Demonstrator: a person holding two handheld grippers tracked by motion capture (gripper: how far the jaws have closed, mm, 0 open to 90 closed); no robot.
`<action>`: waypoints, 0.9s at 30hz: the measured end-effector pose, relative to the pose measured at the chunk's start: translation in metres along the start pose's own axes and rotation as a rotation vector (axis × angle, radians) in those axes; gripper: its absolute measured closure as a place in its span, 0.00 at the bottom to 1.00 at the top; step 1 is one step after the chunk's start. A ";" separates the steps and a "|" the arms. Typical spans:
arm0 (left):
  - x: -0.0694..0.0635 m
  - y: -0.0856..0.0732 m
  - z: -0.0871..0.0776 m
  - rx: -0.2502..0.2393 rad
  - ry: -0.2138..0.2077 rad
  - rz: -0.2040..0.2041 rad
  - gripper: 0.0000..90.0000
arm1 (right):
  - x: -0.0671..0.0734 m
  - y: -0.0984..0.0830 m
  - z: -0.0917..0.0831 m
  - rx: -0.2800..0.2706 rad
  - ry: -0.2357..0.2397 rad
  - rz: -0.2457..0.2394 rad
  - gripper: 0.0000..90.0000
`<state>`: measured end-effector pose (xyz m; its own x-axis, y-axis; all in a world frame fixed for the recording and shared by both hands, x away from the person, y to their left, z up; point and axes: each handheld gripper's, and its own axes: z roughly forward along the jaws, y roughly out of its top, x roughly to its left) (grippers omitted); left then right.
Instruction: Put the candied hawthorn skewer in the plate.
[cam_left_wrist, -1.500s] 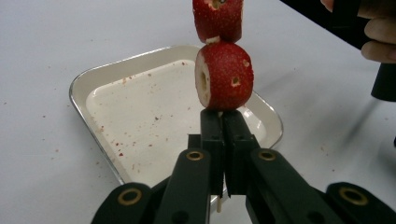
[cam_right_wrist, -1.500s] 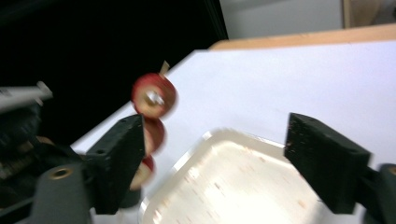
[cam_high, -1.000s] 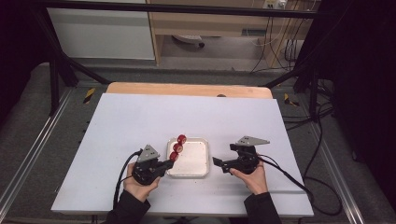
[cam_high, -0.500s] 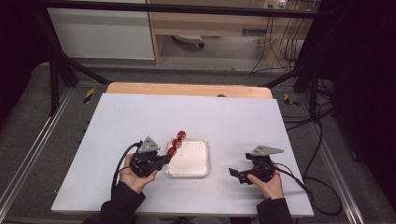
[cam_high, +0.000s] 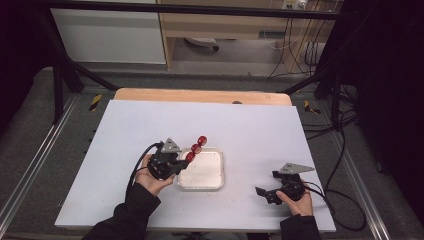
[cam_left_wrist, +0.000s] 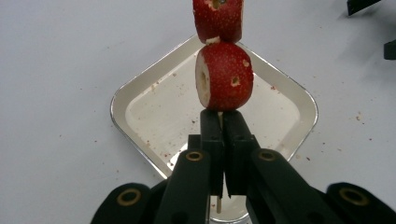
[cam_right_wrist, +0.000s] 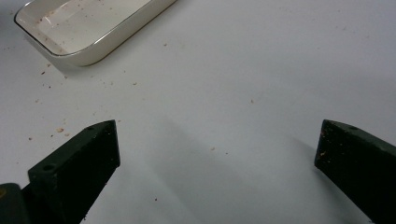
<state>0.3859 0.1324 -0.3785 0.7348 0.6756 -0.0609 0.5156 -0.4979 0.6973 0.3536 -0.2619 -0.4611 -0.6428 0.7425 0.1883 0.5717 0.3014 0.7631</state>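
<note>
Nearest you, your right gripper (cam_high: 272, 192) rests low over the bare surface (cam_high: 250, 130), jaws spread wide with nothing between them, well apart from the tray (cam_high: 218, 172). Your left gripper (cam_high: 181, 161) is clamped on the thin wooden stick of a skewer (cam_left_wrist: 223, 77), which carries red fruit pieces and points up and away from the jaws over the tray's near-left corner. In the left gripper view, the lowest piece sits just beyond the jaw tips, a second piece directly above it; the tray lies under and beyond them, empty but for red crumbs.

Judged step: lifting the loaded skewer off the tray. Keep the grip firm and the stick aligned with the jaws, since so slender a stick can pivot and the fruit may slide toward the jaws if you tilt steeply. Lift before you travel, so the lowest piece clears the raised rim.

Beyond and to both sides of the tray the surface is open; its far wooden edge (cam_high: 200, 96) lies well off.
</note>
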 end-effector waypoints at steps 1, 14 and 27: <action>0.000 0.001 0.002 0.004 -0.001 -0.002 0.98 | 0.000 0.000 0.000 0.002 -0.001 -0.002 0.01; -0.001 0.009 0.031 0.106 0.008 -0.009 0.98 | 0.000 -0.001 -0.002 0.017 0.007 -0.015 0.01; -0.008 0.003 0.047 0.216 0.031 -0.006 0.98 | 0.000 -0.001 -0.006 0.016 0.006 -0.015 0.01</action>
<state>0.4023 0.1000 -0.4099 0.7189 0.6940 -0.0402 0.6051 -0.5963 0.5275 0.3504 -0.2657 -0.4583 -0.6546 0.7341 0.1805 0.5697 0.3221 0.7561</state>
